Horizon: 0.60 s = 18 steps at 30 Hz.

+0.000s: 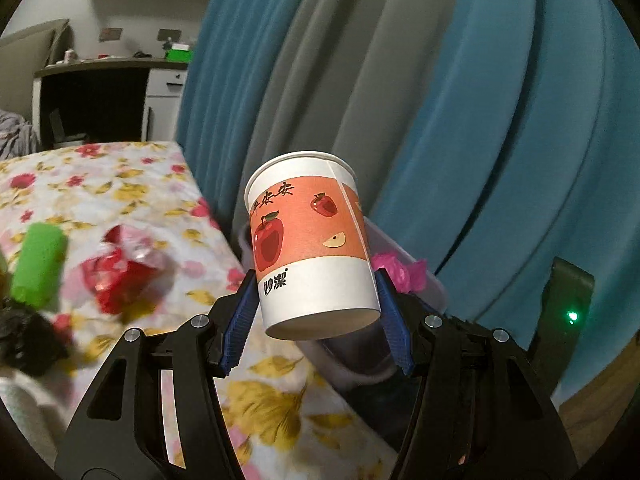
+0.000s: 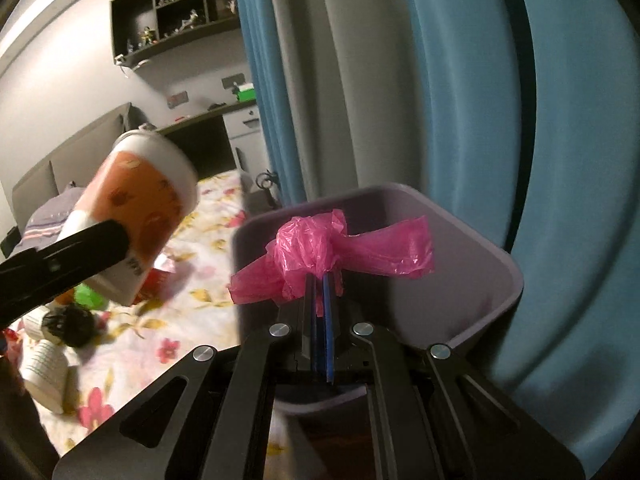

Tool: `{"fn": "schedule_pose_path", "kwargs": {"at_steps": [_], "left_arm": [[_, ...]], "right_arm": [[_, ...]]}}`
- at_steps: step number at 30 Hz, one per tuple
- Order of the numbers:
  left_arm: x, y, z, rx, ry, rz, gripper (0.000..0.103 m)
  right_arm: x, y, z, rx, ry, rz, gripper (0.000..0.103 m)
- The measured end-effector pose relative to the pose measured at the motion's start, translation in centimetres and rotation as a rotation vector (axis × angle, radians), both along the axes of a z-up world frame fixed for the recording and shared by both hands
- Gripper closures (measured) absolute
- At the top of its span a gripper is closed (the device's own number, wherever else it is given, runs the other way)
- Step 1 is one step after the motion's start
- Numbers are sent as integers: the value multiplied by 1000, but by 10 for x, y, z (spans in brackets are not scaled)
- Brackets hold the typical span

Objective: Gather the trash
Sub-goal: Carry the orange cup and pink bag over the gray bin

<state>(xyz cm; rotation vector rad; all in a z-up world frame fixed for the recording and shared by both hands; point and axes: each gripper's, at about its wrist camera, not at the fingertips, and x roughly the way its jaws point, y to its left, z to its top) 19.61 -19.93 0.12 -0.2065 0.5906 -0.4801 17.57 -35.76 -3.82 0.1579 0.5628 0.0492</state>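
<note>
**Cup and bag on the way to the bin**

Left wrist view: left claw [image 1: 316, 300] clamped on the lower white band of a white paper cup with an orange apple-print band [image 1: 310, 248], blue pads [image 1: 240, 320] pressing either side, cup held clear of the flowered bedsheet [image 1: 132, 188]. Behind the cup, toward 3 o'clock, a sliver of the grey plastic waste bin [image 1: 404, 254] with a scrap of pink plastic showing. Left on the bed toward 9 o'clock: a crumpled red foil wrapper [image 1: 124, 276], a green cylinder [image 1: 38, 266] and a dark clump [image 1: 24, 340] at the edge, all blurred.

Right wrist view: right claw [image 2: 323, 280] pressed together, pinching a knotted pink plastic bag [image 2: 340, 246] over the bin's open mouth [image 2: 496, 268]. Cup visible at 9 o'clock in the other claw, tilted and short of the bin, above the bed. More litter below it, including a white paper cup [image 2: 44, 376] on its side.

Judged progress: partway at best. Two pieces lifted, neither yet dropped in; several pieces apparently waiting on the bed.
</note>
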Motion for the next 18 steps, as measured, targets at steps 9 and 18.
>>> {"fn": "schedule_pose_path", "kwargs": {"at_steps": [9,18], "left_arm": [[32,-31,-27,4,79,-48,46],[41,-37,-40,-5,121,-64,46]], "right_arm": [[9,-9,-20,5,61,7,99],[14,-13,-22,13,91,20,99]]}}
